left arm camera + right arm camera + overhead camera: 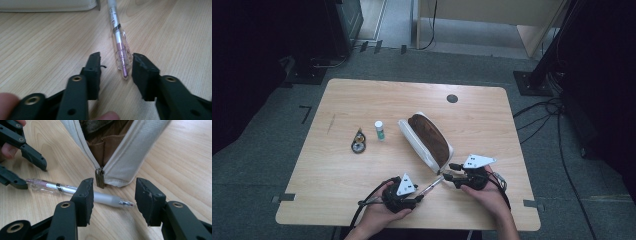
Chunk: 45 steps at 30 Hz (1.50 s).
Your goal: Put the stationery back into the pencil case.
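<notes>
A clear pen [432, 186] with a pink core lies on the wooden table just in front of the near end of an unzipped white pouch [412, 142] with a brown lining. My left gripper [421, 192] has its jaws either side of the pen's [120, 45] clip end, a gap showing on the left side; this gripper [116, 60] is open. My right gripper [113, 186] is open too, with the pen's [100, 197] tip on the table between its jaws and the pouch's brass zipper pull [100, 178] just beyond. The left gripper [32, 176] appears at the pen's far end.
A small white bottle [379, 130] with a green label and a small round metal thing [358, 145] sit left of the pouch. A black grommet [452, 98] is near the table's far edge. Both hands work close to the near edge.
</notes>
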Each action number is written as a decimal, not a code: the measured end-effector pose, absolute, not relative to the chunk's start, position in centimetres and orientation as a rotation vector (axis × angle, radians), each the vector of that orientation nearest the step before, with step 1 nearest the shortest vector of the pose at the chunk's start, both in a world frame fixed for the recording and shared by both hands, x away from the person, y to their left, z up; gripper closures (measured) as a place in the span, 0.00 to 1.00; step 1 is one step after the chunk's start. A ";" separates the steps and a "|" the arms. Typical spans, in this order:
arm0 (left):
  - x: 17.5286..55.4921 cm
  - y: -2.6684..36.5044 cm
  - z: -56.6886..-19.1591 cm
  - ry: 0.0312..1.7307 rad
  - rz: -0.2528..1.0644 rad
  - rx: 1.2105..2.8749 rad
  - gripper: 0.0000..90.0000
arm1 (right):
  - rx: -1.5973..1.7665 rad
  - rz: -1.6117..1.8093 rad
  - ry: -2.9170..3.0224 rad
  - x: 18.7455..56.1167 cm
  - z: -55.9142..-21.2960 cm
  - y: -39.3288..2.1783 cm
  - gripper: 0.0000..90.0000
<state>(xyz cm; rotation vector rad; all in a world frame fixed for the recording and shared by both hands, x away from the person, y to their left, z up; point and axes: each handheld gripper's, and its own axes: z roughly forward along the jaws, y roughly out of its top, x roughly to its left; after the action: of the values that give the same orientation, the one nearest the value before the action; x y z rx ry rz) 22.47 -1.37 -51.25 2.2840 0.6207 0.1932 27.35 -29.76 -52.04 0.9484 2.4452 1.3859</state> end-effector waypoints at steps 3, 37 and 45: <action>22.7 -1.1 -51.2 0.622 0.189 2.290 0.77 | 0.932 1.394 2.455 27.3 -52.0 -29.6 0.54; 27.0 13.5 -50.1 1.096 0.356 2.015 0.44 | 0.642 1.285 2.601 24.5 -52.1 -29.6 0.85; 27.1 17.1 -50.6 1.182 0.436 1.970 0.37 | 0.664 1.251 2.618 25.2 -52.2 -29.4 0.88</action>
<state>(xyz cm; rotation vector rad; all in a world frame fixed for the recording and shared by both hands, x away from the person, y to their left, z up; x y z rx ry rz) 27.14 17.11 -50.63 1.9702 1.1825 0.4357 25.20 -29.44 -52.24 0.6638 2.6177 1.2507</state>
